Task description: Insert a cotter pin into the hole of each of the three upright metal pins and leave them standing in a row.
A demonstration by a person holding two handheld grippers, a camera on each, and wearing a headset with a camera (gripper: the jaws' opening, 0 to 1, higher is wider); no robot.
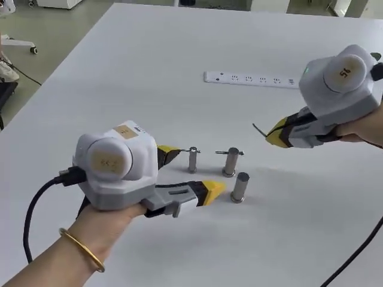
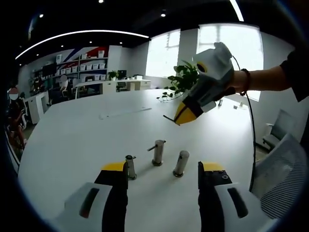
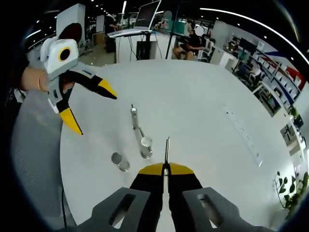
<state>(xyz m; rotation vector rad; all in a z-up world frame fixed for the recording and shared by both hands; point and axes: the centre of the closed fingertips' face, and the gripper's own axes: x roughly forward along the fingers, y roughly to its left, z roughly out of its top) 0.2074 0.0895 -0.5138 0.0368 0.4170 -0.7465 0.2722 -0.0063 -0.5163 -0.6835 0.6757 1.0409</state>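
Three upright metal pins stand mid-table. The far-left pin (image 1: 192, 159) and the middle pin (image 1: 231, 161) each carry a cotter pin through the top. The nearer pin (image 1: 240, 187) has a bare top. My left gripper (image 1: 192, 170) is open and empty, its jaws either side of the pins' left end; the pins (image 2: 158, 152) stand just ahead of it (image 2: 162, 168). My right gripper (image 1: 272, 136) hovers up and to the right of the pins, shut on a thin cotter pin (image 3: 167, 150) that sticks out past its tips (image 3: 165, 169).
A white power strip (image 1: 251, 79) lies across the table behind the pins. The right gripper's black cable (image 1: 353, 257) trails off the lower right. Office desks, shelves and chairs stand beyond the table's edges.
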